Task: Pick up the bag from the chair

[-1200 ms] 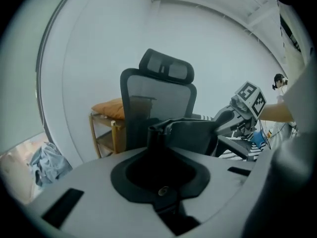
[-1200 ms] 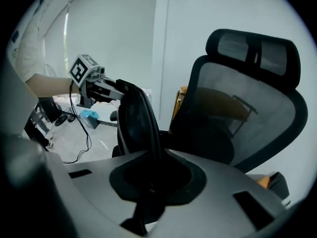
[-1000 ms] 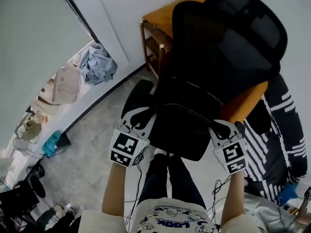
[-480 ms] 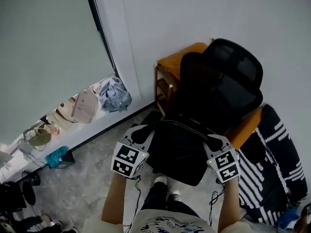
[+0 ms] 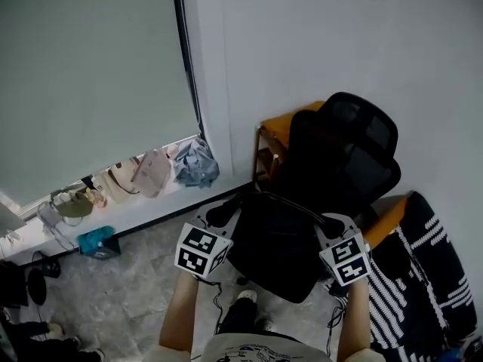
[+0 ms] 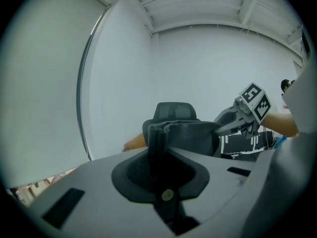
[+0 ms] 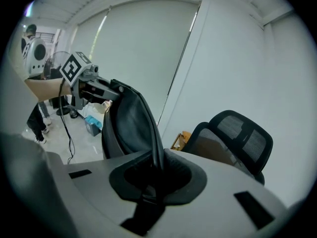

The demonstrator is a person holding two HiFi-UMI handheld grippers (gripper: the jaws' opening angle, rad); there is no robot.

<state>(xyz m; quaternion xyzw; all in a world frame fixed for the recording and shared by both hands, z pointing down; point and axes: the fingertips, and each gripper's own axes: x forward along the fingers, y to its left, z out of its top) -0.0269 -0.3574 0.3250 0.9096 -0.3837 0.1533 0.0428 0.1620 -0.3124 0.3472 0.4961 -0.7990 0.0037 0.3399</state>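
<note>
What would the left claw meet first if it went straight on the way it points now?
Beyond the black fabric bag that the left claw grips, probably the black mesh office chair, which stands straight ahead; how far away is unclear.

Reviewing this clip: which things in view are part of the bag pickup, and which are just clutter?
Job in hand: black bag, gripped by the left gripper and the right gripper; black chair behind it.

Lying about: striped fabric, teal box, blue garment, beige bag, orange shelf.
</note>
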